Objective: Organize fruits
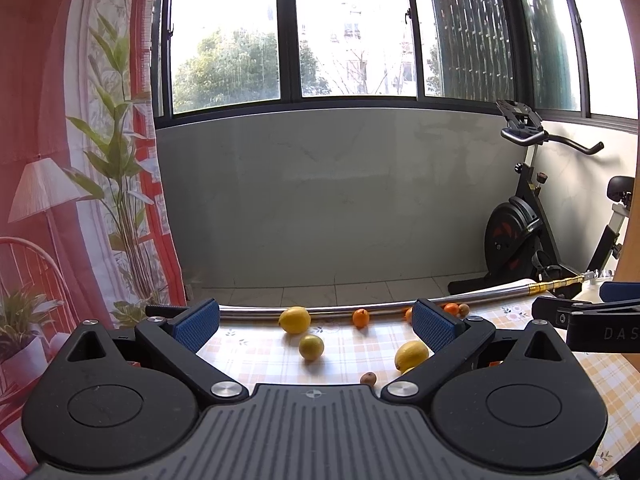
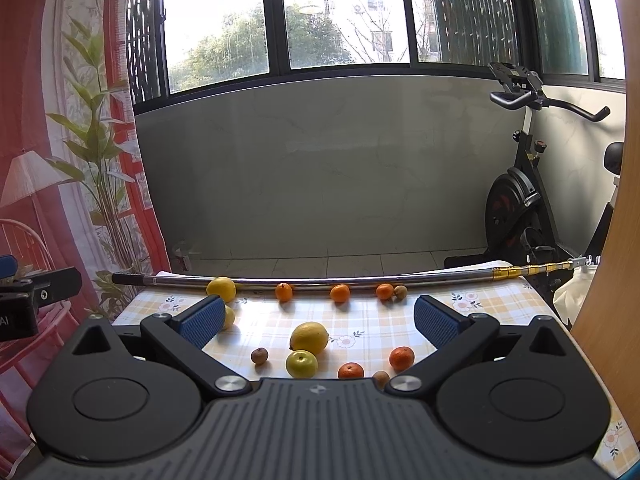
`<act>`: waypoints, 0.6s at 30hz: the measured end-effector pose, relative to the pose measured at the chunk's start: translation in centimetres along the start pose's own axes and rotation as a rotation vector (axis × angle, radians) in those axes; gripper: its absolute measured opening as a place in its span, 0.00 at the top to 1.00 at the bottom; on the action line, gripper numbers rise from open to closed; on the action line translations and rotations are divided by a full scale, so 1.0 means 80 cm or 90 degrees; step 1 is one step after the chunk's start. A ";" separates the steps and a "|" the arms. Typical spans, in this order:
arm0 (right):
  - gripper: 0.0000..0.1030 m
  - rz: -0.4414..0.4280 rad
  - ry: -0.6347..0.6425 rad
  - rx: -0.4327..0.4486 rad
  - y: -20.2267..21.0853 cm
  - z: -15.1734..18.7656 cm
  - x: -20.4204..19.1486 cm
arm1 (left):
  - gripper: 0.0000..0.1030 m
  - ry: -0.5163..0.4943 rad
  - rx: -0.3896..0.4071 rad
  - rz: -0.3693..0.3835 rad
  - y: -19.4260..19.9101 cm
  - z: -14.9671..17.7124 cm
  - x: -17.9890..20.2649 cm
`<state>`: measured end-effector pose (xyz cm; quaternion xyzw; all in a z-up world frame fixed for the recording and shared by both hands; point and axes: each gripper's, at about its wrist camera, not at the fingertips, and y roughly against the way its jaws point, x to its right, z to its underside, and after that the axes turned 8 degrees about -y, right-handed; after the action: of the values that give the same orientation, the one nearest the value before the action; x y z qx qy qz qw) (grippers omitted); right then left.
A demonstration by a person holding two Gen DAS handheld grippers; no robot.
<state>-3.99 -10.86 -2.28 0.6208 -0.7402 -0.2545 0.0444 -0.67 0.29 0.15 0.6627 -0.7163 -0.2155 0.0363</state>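
Sunlit windows (image 2: 276,16) and a grey wall backed the checked tabletop (image 2: 492,308), where a metal pole (image 2: 320,281) lay along the far edge with a lemon (image 2: 221,289), three tangerines (image 2: 340,293) and a small brown fruit (image 2: 400,291) lined against it. Lower centre of the right view, another lemon (image 2: 309,337), a green-yellow fruit (image 2: 301,364) and two tangerines (image 2: 401,358) sat scattered. Both the left tongs (image 1: 316,322) and right tongs (image 2: 320,320) were spread wide, grasping nothing.
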 end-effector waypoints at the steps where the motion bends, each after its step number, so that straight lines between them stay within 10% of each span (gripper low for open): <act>1: 0.00 -0.001 0.001 0.003 0.002 0.000 -0.001 | 0.00 0.001 -0.001 0.002 0.000 0.000 0.000; 18: 0.01 -0.006 0.008 0.015 0.007 0.003 0.000 | 0.00 0.008 0.001 0.002 0.000 0.000 0.000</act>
<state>-4.54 -10.74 -2.23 0.6266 -0.7397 -0.2419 0.0405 -0.72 0.27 0.14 0.6630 -0.7172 -0.2107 0.0403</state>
